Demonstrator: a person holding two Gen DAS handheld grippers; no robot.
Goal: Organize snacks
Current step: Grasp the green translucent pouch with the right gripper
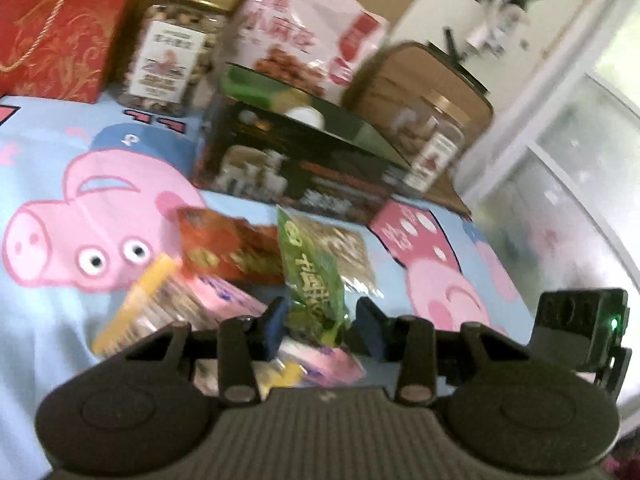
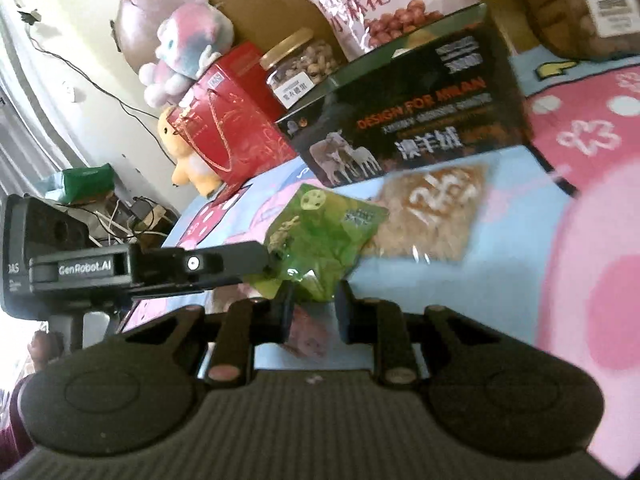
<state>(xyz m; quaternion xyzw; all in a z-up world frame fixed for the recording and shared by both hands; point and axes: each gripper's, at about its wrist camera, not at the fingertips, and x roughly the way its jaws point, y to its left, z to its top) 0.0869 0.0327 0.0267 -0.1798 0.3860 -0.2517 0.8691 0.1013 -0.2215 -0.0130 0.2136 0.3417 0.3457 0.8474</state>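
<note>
A green snack packet (image 1: 316, 280) is held up over the pig-print cloth (image 1: 60, 320). My left gripper (image 1: 320, 326) is shut on its lower edge. In the right wrist view the same green packet (image 2: 324, 236) sits between the fingers of my right gripper (image 2: 314, 312), which also looks shut on it; the left gripper's finger (image 2: 224, 262) reaches in from the left. A clear packet of pale snacks (image 2: 432, 216) lies behind. A red packet (image 1: 232, 244), a yellow-edged packet (image 1: 136, 312) and pink packets (image 1: 224, 300) lie below.
A dark open box (image 1: 296, 168) stands behind the packets, with a pink bag (image 1: 304, 36) leaning in it. Two nut jars (image 1: 172, 52) (image 1: 432, 140) and a red gift bag (image 1: 60, 28) stand at the back. Plush toys (image 2: 188, 40) sit beyond.
</note>
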